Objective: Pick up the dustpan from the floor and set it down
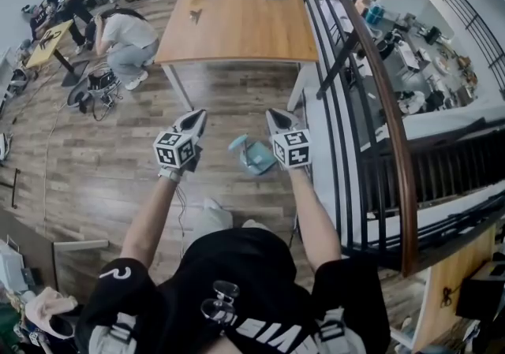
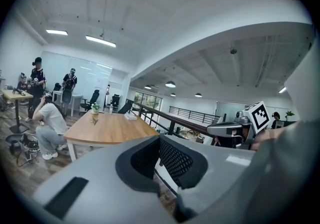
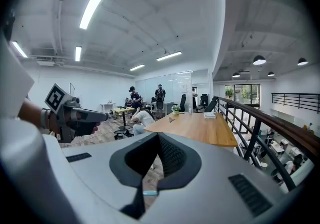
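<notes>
Floorboards (image 1: 118, 171) beside the railing (image 1: 387, 108) held the dustpan (image 1: 254, 157) untouched; left gripper (image 1: 198, 116) and right gripper (image 1: 274, 116) fingers clenched empty, so pickup seemingly pending, needing opening and descent.

The dustpan (image 1: 254, 155) lay on the floor (image 1: 118, 171) at frame centre, between the left gripper (image 1: 196, 115) and right gripper (image 1: 273, 114). The counter (image 1: 237, 25) stood above it and the railing (image 1: 371, 92) to the right.

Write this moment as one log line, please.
left gripper: fingers shut, empty | right gripper: fingers shut, empty | dustpan: below, between both, not held
</notes>
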A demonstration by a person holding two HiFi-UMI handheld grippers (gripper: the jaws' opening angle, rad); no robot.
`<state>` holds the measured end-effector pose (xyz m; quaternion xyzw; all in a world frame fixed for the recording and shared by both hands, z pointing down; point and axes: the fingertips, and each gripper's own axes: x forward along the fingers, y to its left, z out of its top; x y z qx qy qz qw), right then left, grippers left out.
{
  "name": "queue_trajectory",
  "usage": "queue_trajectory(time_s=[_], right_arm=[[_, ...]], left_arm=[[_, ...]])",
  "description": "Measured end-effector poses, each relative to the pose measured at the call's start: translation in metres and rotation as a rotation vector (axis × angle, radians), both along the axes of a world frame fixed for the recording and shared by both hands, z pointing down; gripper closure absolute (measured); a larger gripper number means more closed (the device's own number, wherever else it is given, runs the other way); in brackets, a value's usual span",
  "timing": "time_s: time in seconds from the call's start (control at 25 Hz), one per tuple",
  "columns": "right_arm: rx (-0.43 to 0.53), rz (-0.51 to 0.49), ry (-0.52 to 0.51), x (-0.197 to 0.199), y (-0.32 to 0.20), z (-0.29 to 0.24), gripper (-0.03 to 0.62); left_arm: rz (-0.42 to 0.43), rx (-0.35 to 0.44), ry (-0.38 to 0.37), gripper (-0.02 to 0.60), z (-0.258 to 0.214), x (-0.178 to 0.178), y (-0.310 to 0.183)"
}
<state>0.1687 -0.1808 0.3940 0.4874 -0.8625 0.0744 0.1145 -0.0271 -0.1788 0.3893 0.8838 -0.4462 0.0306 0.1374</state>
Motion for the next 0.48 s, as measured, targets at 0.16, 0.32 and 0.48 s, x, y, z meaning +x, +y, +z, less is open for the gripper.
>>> queue_trajectory(time_s=[0.16, 0.32, 0.48], right_arm=[[0.011, -0.004, 0.001, -0.0010, 0.0030, -0.0018, 0.597], [0.024, -0.006, 0.007, -0.0008, 0.0034, -0.0052, 0.597], [0.021, -0.005, 0.011, -0.0012, 0.0039, -0.0042, 0.597]], left_arm=[[0.002, -0.005, 0.007, 0.583, -0.0015, 0.0018, 0.0044], [0.003, -0.006, 0.009, 0.583, -0.0022, 0.0035, 0.0058], [0.004, -0.005, 0.008, 0.583, -0.0026, 0.0030, 0.0056]])
